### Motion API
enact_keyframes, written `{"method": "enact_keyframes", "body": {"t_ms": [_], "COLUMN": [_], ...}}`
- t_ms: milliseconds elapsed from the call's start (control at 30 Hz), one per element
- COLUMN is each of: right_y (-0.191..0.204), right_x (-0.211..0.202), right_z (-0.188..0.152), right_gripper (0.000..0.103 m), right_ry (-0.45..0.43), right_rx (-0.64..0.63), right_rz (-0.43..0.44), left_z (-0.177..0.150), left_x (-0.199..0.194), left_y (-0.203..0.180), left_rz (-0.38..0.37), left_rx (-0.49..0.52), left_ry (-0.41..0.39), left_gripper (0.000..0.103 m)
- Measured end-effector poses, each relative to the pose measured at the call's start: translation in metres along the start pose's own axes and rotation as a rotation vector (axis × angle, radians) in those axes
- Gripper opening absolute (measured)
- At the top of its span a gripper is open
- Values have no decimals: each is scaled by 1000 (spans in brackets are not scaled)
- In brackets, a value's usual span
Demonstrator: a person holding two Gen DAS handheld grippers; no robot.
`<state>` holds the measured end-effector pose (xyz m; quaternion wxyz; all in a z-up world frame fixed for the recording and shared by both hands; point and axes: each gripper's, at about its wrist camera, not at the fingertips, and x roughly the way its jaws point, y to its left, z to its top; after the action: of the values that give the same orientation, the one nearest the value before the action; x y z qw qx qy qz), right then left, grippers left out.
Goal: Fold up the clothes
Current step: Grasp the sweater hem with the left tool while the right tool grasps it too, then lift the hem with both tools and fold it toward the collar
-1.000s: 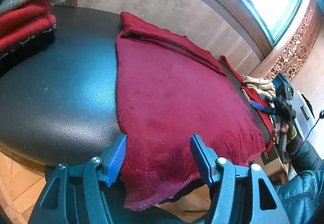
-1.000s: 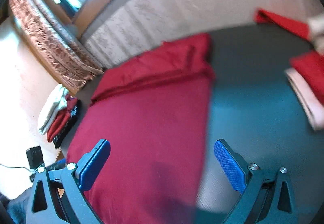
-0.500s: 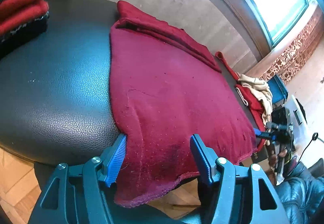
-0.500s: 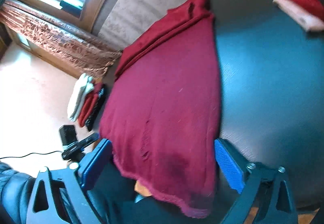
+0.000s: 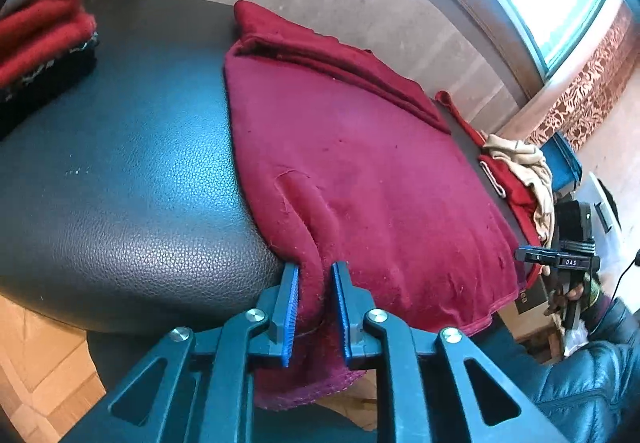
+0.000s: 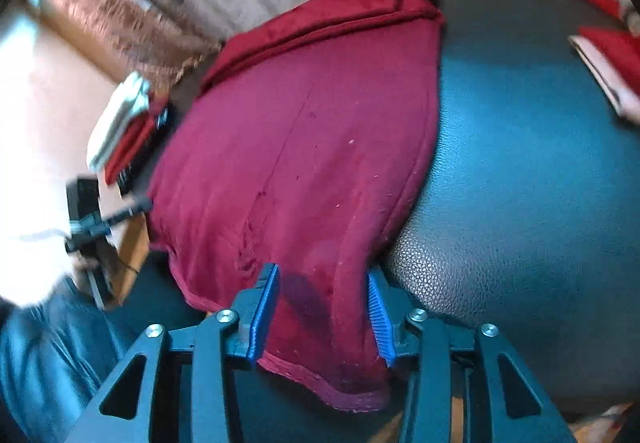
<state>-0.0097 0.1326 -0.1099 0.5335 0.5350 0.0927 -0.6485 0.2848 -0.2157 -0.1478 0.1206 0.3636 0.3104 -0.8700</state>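
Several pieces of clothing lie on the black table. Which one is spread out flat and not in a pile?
The dark red garment. It lies open across the table with its near hem over the edge, while the other clothes sit stacked at the sides.

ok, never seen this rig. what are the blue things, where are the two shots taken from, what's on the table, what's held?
No robot arm here: a person holds a two-finger gripper in each hand, and each carries a fisheye camera looking along its blue pads. So each picture is one gripper's own view.

The left gripper sits at one near corner of the maroon garment, which lies spread on the black table with its hem hanging over the near edge. Its jaws are closing and already pinch a ridge of the cloth. The right gripper is at the other near corner; its jaws are closing with cloth between them, not yet pinched.

Folded clothes are stacked at one end, loose clothes at the other.
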Motion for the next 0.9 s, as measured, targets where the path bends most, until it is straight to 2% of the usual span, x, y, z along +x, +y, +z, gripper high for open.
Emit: {"method": "enact_keyframes", "body": {"t_ms": [100, 167, 233, 300, 367, 533, 700, 767, 900], "right_y": [1, 3, -1, -4, -6, -7, -8, -7, -9], "right_x": [3, 4, 3, 2, -3, -20, -31, -31, -25], "right_z": [10, 12, 10, 7, 10, 27, 53, 68, 107], "right_gripper": [44, 33, 10, 9, 9, 9, 9, 9, 9], "right_ry": [53, 60, 49, 27, -22, -155, -257, -288, -340], "right_rx": [3, -2, 24, 64, 101, 175, 213, 216, 206], "right_rz": [-24, -50, -38, 5, 69, 237, 337, 348, 338], "left_z": [1, 1, 4, 8, 14, 38, 79, 98, 139], "left_x": [0, 0, -1, -4, -13, -38, -54, -55, -48], "left_y": [-2, -2, 1, 4, 5, 7, 13, 14, 14], "left_rz": [8, 2, -3, -25, -92, -224, -347, -364, -340], "left_rx": [9, 1, -20, -47, -74, -113, -157, -158, -124], "left_ry": [2, 5, 13, 11, -13, -98, -226, -265, -308], "left_gripper": [20, 20, 15, 13, 12, 7, 0, 0, 0]}}
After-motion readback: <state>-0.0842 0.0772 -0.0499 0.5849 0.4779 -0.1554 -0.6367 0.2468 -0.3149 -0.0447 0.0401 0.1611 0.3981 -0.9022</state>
